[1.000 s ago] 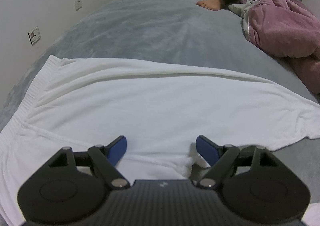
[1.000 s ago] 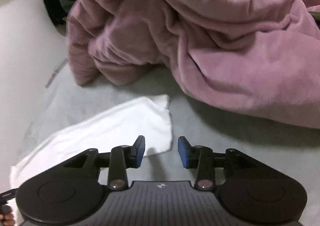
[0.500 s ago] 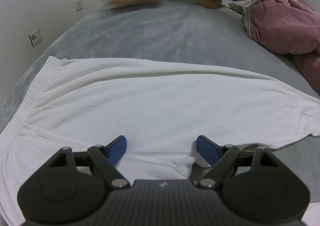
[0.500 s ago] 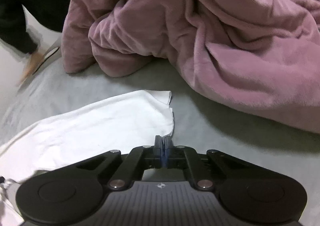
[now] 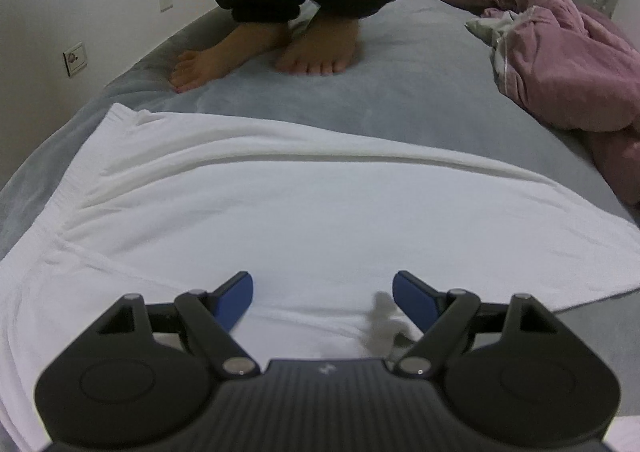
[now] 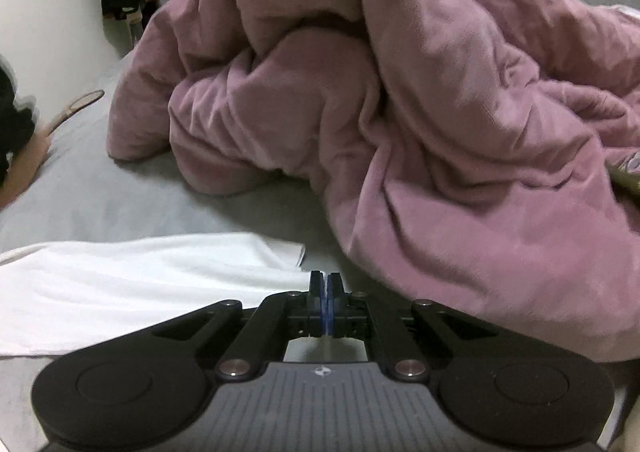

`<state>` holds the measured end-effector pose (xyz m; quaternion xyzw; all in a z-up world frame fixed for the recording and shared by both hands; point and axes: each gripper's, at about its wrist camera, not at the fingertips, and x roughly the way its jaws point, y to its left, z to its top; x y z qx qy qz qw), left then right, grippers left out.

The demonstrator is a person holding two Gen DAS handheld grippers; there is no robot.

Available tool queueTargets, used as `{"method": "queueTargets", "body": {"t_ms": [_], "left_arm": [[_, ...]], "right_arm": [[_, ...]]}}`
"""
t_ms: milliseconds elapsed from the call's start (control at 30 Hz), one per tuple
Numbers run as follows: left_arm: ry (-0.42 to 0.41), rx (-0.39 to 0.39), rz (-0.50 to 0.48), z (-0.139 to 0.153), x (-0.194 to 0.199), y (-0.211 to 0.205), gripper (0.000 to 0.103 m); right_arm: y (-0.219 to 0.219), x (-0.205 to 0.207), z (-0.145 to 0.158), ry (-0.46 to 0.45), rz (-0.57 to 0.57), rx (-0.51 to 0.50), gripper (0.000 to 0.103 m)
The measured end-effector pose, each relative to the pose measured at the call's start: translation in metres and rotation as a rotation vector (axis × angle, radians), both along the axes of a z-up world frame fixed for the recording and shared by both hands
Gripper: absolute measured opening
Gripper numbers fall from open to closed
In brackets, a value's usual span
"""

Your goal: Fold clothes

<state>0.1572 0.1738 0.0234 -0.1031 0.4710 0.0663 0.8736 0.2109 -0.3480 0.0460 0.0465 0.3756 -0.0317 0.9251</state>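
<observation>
On the bed (image 5: 420,99): one white garment (image 5: 304,211), two bare feet (image 5: 316,51).

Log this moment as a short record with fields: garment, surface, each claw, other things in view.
garment: white garment spread flat, ribbed band at its left end
surface: grey bed cover
left claw: open, over the near edge of the garment, holding nothing
right claw: shut at the garment's corner; whether cloth is pinched cannot be told
other things: pink blanket bunched to the right; a person's bare feet standing on the bed beyond the garment
fold status: no fold visible yet
</observation>
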Motion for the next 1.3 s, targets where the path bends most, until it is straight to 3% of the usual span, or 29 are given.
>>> {"method": "queueTargets", "body": {"t_ms": [500, 733, 933, 1100, 1300], "left_arm": [[0.010, 0.009, 0.003, -0.001, 0.000, 0.003, 0.080], [0.007, 0.008, 0.019, -0.001, 0.000, 0.007, 0.080], [0.005, 0.007, 0.033, -0.001, 0.000, 0.010, 0.080], [0.004, 0.007, 0.046, -0.001, 0.000, 0.013, 0.080], [0.006, 0.008, 0.065, -0.001, 0.002, 0.018, 0.081]], "right_arm": [[0.004, 0.004, -0.006, -0.052, 0.002, -0.084, 0.003], [0.004, 0.008, -0.018, 0.022, 0.047, -0.058, 0.004], [0.005, 0.002, -0.005, 0.007, 0.055, -0.063, 0.018], [0.006, 0.001, -0.005, 0.012, 0.056, -0.071, 0.018], [0.020, 0.005, -0.002, -0.002, 0.134, -0.065, 0.019]]}}
